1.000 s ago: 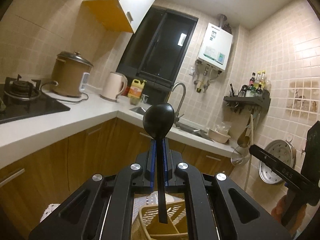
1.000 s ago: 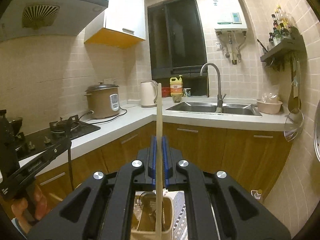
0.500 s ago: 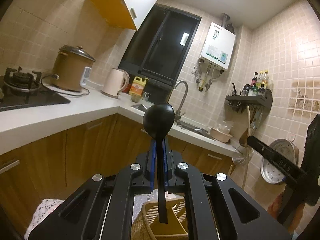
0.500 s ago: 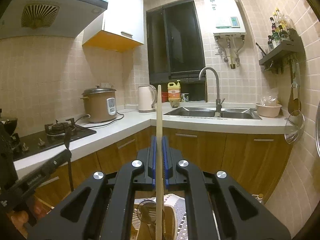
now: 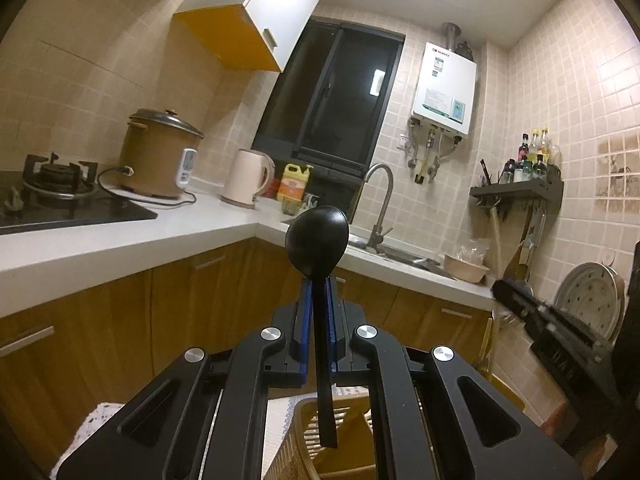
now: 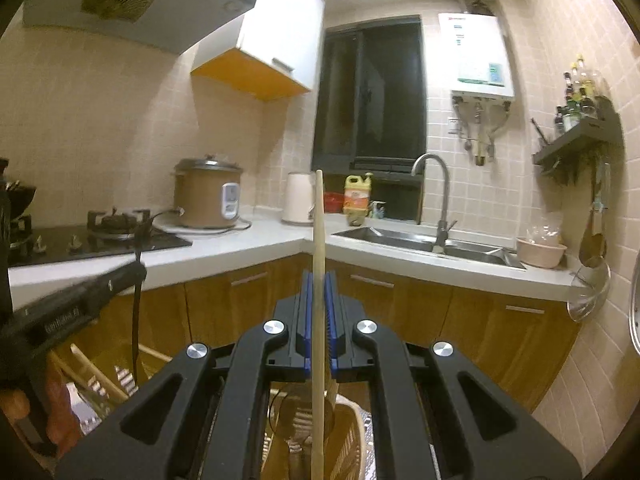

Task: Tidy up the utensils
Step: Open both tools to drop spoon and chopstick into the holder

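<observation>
My left gripper [image 5: 319, 288] is shut on a black spoon [image 5: 317, 236], bowl up, its handle hanging down over a tan slotted utensil basket [image 5: 320, 432]. My right gripper [image 6: 319, 280] is shut on a long wooden stick-like utensil [image 6: 319, 240], held upright, its lower end reaching into a tan utensil holder [image 6: 348, 436] that holds other utensils. The left gripper and its black spoon also show in the right wrist view [image 6: 136, 272] at the left. The right gripper shows in the left wrist view [image 5: 500, 292] at the right.
An L-shaped white countertop [image 6: 248, 244] carries a gas stove [image 6: 116, 224], a brown rice cooker [image 6: 208, 196], a kettle [image 6: 300, 198], a detergent bottle [image 6: 356, 196] and a sink with faucet [image 6: 436, 200]. A wall shelf [image 6: 580, 136] with bottles and hanging tools is at the right.
Both grippers have shifted over their baskets; the views tilted and swung slightly. The right gripper's stick now sits lower into the holder. Both grips unchanged.
</observation>
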A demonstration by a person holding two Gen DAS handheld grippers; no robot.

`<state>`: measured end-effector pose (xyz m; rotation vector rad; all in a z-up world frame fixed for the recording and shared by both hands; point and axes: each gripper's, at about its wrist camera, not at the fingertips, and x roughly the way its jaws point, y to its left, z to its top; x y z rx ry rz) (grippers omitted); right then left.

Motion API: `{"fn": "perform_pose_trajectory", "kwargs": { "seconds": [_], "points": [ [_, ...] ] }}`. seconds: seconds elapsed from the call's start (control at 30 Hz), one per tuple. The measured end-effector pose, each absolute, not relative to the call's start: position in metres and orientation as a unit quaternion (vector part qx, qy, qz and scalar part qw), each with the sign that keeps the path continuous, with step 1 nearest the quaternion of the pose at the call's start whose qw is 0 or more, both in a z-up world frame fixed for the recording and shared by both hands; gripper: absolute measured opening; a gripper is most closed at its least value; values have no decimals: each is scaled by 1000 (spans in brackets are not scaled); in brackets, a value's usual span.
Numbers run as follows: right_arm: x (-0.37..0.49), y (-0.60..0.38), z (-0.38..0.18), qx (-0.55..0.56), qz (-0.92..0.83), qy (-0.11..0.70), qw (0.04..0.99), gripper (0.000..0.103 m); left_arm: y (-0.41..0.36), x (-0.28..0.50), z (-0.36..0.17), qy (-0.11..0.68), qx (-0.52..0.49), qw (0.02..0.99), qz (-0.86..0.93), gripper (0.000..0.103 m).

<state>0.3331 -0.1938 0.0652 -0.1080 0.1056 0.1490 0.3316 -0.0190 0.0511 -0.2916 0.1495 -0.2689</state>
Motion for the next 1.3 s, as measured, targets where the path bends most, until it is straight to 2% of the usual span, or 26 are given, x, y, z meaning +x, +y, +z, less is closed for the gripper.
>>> {"fn": "perform_pose_trajectory", "kwargs": {
  "seconds": [0.23, 0.27, 0.37, 0.4, 0.47, 0.53, 0.6, 0.77, 0.83, 0.87, 0.9, 0.93, 1.2, 1.3],
  "points": [
    [314, -195, 50, -76, 96, 65, 990, 5, -16, 323, 44, 96, -139, 973, -160, 6],
    [311, -196, 49, -76, 100, 72, 989, 5, -15, 321, 43, 97, -139, 972, -160, 8],
    [304, -202, 47, -66, 108, 90, 988, 7, -8, 314, 44, 104, -152, 968, -169, 23],
    [301, -204, 47, -62, 111, 95, 987, 11, -4, 311, 45, 103, -157, 967, -173, 27],
    [295, -210, 49, -49, 115, 105, 987, 15, -1, 304, 49, 100, -157, 967, -173, 28],
    [287, -216, 51, -33, 121, 120, 985, 25, 2, 296, 52, 98, -155, 968, -171, 31],
    [278, -222, 51, -18, 123, 130, 984, 54, 8, 285, 56, 98, -158, 967, -173, 35],
    [248, -234, 48, 12, 115, 161, 980, 56, 15, 248, 63, 103, -142, 970, -168, 47],
    [235, -237, 46, 21, 112, 172, 978, 56, 15, 233, 64, 105, -138, 970, -169, 56],
    [227, -238, 47, 26, 108, 174, 978, 59, 15, 223, 64, 104, -136, 971, -168, 60],
    [219, -239, 47, 30, 103, 175, 979, 66, 14, 212, 64, 102, -135, 972, -166, 66],
    [214, -239, 47, 32, 100, 177, 979, 70, 14, 205, 63, 101, -134, 972, -165, 72],
    [159, -229, 28, 32, 43, 181, 982, 84, -2, 150, 39, 117, -130, 978, -113, 85],
    [145, -227, 15, 25, 20, 172, 985, 85, -11, 138, 21, 122, -118, 983, -74, 86]
  ]
}}
